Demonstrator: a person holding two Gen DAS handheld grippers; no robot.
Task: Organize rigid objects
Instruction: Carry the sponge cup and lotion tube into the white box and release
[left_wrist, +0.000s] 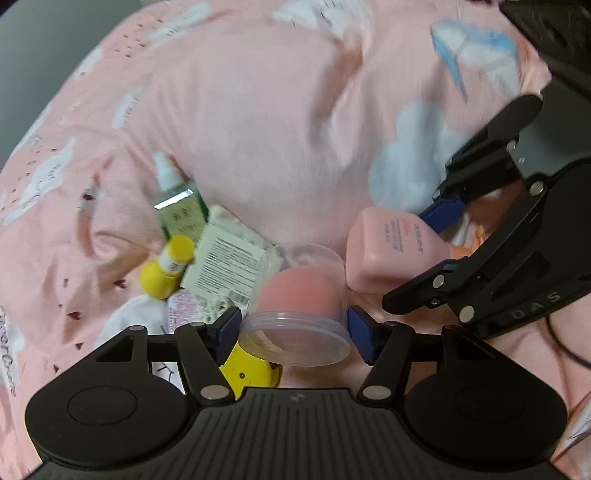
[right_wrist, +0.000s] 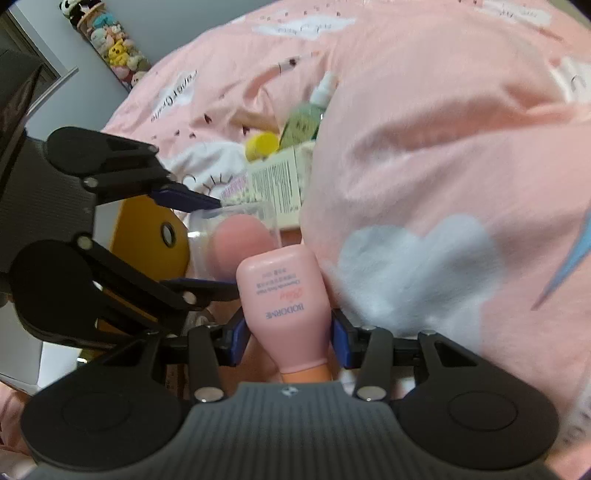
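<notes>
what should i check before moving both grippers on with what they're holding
1. Right gripper clamped on pink bottle: ok, both pads press its sides.
2. Left gripper gripping clear case with the pink sponge: cannot tell, pads flank the lid rim, contact unclear.
3. Case lid closed: cannot tell.
4. Bottle and case apart: not ok, nearly touching.
5. Pile of green spray bottle, yellow bottle, white box clear of both grippers: ok.
</notes>
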